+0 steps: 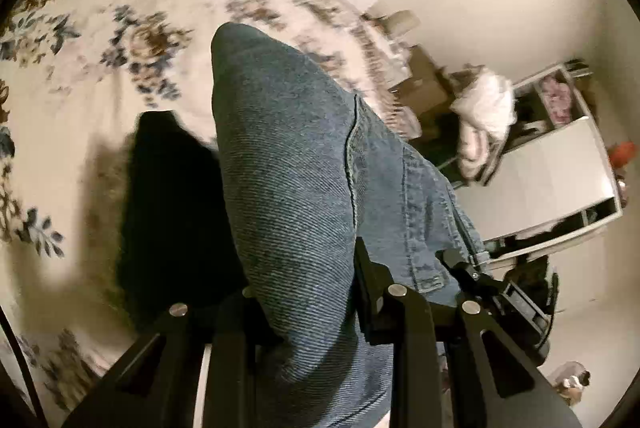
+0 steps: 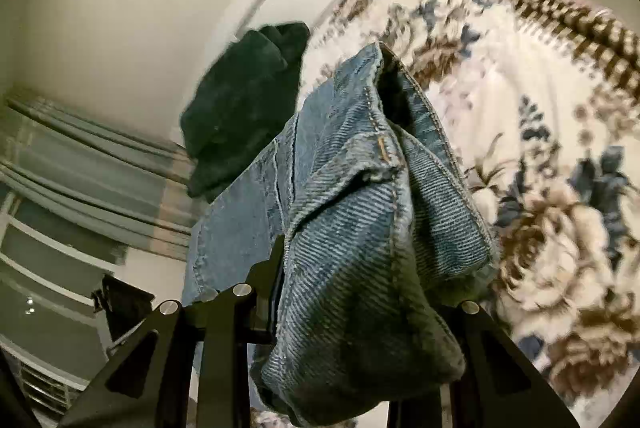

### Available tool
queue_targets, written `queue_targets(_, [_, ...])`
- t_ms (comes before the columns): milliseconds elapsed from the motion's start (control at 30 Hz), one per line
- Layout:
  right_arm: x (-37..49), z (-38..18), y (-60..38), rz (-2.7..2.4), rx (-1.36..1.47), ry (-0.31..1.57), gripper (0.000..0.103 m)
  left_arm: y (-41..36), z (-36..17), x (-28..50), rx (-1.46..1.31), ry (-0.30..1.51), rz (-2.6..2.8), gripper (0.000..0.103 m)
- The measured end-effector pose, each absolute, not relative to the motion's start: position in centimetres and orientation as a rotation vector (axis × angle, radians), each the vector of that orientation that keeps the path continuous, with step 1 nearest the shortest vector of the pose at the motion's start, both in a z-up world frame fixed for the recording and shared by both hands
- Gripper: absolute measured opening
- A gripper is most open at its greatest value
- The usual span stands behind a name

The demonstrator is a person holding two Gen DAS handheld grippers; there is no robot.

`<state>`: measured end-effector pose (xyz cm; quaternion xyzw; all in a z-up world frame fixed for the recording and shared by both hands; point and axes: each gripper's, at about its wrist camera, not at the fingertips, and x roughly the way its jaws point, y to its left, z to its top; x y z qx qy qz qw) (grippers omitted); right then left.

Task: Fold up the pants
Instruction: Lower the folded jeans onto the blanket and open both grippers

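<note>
Left claw (image 1: 408,268) is clamped on blue denim pants (image 1: 288,164), fabric bunched between its jaws and draped forward over the fingers; a seam runs along the cloth by the right finger. Right claw (image 2: 360,268) is likewise clamped on the pants (image 2: 360,196), with a hem or waistband edge folded over and hanging in thick folds that hide the right finger. Pants are lifted off the bed, above a floral bedspread (image 1: 92,76). Dark green garment (image 2: 244,100) lies on the bedspread near its edge. White shelf unit (image 1: 552,164) stands beyond the bed. Background is motion-blurred.
</note>
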<state>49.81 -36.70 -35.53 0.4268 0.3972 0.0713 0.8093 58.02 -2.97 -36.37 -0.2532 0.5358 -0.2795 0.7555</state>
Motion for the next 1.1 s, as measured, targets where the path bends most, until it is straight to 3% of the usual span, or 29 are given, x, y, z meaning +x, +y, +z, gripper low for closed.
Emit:
queue_targets(200, [52.8, -43.5, -34.4, 0.121, 0.872, 0.982, 0.035, -0.5, -45.0, 59.0, -0.558, 1.306, -0.550, 0.036])
queue_targets(267, [53.1, -43.8, -34.1, 0.127, 0.835, 1.009, 0.040, -0.1, -44.9, 58.6, -0.549, 1.300, -0.514, 0.047])
queue_targets(400, [53.7, -43.4, -34.1, 0.122, 0.774, 1.089, 0.055, -0.5, -43.3, 57.9, -0.474, 1.316, -0.436, 0.053])
queue_targets(467, [53.7, -42.5, -33.8, 0.109, 0.740, 1.124, 0.078, -1.0, -41.5, 57.2, -0.390, 1.304, -0.379, 0.066])
queue_targets(533, [53.5, -41.2, -33.2, 0.065, 0.650, 1.135, 0.094, -1.3, -39.7, 56.6, -0.323, 1.256, -0.338, 0.090])
queue_targets(600, [52.8, -39.6, -32.1, -0.001, 0.505, 1.146, 0.094, -1.9, -37.8, 55.8, -0.249, 1.216, -0.293, 0.100])
queue_targets(833, [48.6, -34.9, -29.3, -0.208, 0.080, 1.094, 0.099, -4.0, -32.9, 52.1, -0.070, 1.143, -0.140, 0.101])
queue_targets(1100, [43.3, -27.2, -29.0, -0.238, 0.030, 1.045, 0.099, -5.1, -28.0, 47.0, -0.067, 1.104, -0.081, 0.101])
